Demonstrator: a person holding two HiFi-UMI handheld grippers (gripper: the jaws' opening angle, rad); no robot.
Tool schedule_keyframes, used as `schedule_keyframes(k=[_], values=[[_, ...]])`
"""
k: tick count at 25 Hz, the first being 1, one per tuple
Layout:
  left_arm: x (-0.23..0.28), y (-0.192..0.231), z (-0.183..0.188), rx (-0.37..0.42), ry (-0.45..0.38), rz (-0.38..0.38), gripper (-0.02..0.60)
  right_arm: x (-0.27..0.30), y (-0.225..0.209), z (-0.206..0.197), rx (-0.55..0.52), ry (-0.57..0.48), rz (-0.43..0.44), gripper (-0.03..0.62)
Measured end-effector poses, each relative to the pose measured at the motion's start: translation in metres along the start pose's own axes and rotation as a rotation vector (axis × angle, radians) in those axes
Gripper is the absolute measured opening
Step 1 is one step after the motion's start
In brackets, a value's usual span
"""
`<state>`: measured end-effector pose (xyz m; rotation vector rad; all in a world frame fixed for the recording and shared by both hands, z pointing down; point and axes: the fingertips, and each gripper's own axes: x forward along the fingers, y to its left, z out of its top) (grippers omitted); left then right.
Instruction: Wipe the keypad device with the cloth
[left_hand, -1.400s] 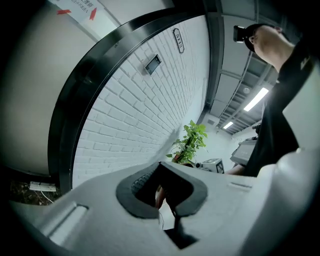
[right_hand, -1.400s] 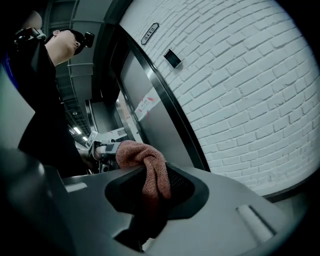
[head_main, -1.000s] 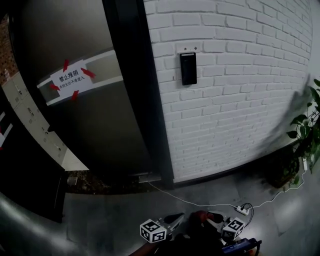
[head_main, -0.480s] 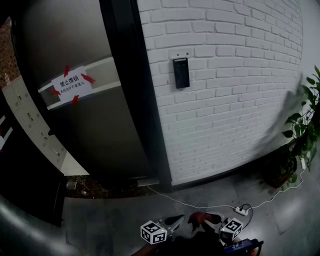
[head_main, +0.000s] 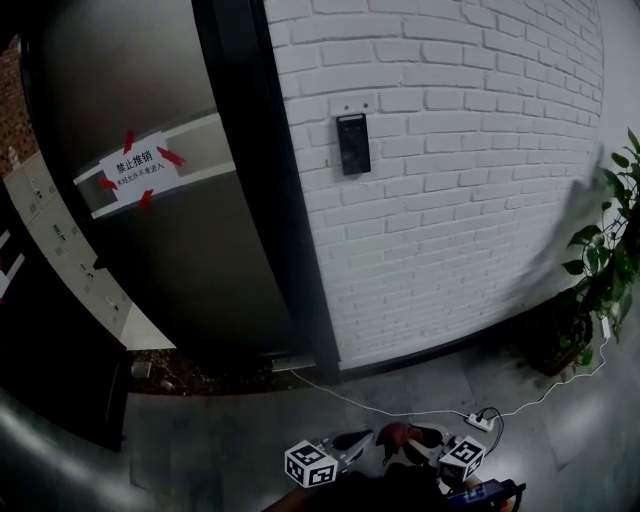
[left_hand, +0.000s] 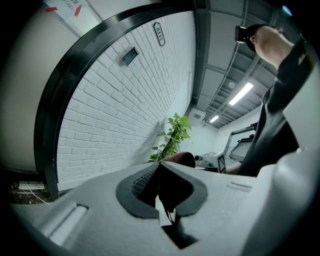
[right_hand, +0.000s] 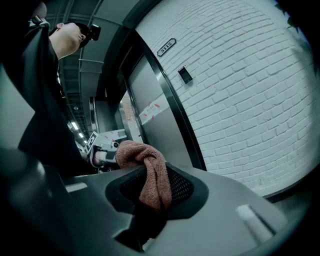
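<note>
— Right tongs (right_hand: 152, 186) first?
— Clamped on the cloth (right_hand: 151, 167): a rust-brown wad bunched between the pads and spilling over the front.
— Left tongs (left_hand: 161, 176)?
— Closed as well, pinching a dark fold with a loose thread. By the look of it, an end of the same cloth. Held low and close together, both of them, near the body.
— And the keypad (head_main: 352, 144)?
— High on the white brick wall (head_main: 480, 160), just right of the dark door frame (head_main: 265, 200). Well apart from both tongs, with no cloth on it yet.
— Step in hand, then?
— The approach, most likely: cloth gripped, wiping not begun.
— Next move?
— Probably a long lift of the right tongs up to that black panel, cloth leading, then flat contact and light strokes across the face. Perhaps letting go with the left first, to free the wad. Worth minding the cord (head_main: 400, 405) on the floor when stepping in.
</note>
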<state>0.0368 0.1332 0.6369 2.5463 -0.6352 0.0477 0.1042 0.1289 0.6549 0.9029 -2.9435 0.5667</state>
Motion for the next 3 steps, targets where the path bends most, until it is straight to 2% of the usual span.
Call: schedule_keyframes(k=[3], values=[[0.0007,0.0007,-0.0017,-0.004,0.001,0.006,0.004,0.0003,-0.0049,-0.0002,0.000,-0.003,-0.004,0.084]])
